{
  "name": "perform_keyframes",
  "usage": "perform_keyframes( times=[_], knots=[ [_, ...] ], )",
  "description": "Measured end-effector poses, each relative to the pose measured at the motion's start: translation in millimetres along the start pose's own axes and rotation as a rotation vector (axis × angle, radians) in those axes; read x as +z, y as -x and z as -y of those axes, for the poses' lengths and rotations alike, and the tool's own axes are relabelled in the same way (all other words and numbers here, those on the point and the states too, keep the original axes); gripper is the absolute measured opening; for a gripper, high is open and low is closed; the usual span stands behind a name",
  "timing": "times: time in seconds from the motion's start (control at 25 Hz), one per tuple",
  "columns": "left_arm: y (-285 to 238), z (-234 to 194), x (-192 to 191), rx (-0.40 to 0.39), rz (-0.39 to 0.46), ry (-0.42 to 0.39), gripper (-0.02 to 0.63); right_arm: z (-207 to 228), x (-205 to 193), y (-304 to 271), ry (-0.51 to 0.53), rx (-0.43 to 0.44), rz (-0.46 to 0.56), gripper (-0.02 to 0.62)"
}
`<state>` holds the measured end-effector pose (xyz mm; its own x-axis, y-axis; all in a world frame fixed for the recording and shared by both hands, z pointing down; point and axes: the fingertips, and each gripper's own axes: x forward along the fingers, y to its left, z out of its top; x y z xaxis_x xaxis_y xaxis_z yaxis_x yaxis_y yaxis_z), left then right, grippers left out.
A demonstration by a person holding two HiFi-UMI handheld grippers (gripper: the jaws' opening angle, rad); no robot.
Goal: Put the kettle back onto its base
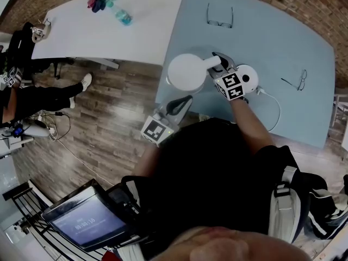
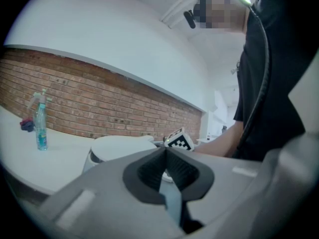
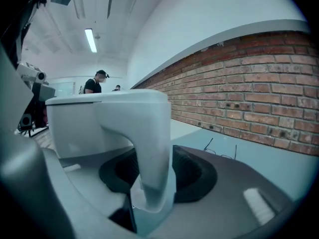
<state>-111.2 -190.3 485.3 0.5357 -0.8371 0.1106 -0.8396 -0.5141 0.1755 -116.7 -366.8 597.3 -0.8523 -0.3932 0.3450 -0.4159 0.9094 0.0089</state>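
Note:
The white kettle (image 1: pixel 186 72) stands on the pale blue table (image 1: pixel 283 42) just left of its round white base (image 1: pixel 249 76). My right gripper (image 1: pixel 217 60) reaches from the base side and is shut on the kettle's handle (image 3: pixel 152 148). In the right gripper view the handle fills the gap between both dark pads (image 3: pixel 187 171), with the kettle body (image 3: pixel 84 123) behind. My left gripper (image 1: pixel 185 100) hovers at the table's near edge, below the kettle, its jaws together and empty (image 2: pixel 166 158). From there the kettle (image 2: pixel 119 147) and the right gripper's marker cube (image 2: pixel 179 141) show ahead.
A cable (image 1: pixel 274 105) runs from the base toward the table's near edge. Two pairs of glasses (image 1: pixel 219 16) (image 1: pixel 296 81) lie on the blue table. A spray bottle (image 1: pixel 122 16) lies on the adjoining white table (image 1: pixel 81 31). Someone's legs (image 1: pixel 49 94) show on the left.

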Motion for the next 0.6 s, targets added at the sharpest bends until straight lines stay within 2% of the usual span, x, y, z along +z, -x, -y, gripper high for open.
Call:
perform_keyframes(
  times=[0.04, 0.16, 0.4, 0.6],
  knots=[
    [1, 0, 0, 0.002, -0.002, -0.001, 0.002, -2, -1, -2, 0.014, -0.002, -0.006, 0.142],
    [4, -1, -2, 0.008, -0.003, -0.012, 0.002, -2, 1, -6, 0.021, -0.039, -0.011, 0.075],
    [13, -9, -1, 0.016, 0.02, -0.037, 0.002, -1, 1, -9, 0.018, -0.069, -0.016, 0.078],
    [14, -9, 1, 0.015, 0.011, -0.029, 0.002, 3, 5, -7, -0.078, -0.073, 0.019, 0.078]
  ],
)
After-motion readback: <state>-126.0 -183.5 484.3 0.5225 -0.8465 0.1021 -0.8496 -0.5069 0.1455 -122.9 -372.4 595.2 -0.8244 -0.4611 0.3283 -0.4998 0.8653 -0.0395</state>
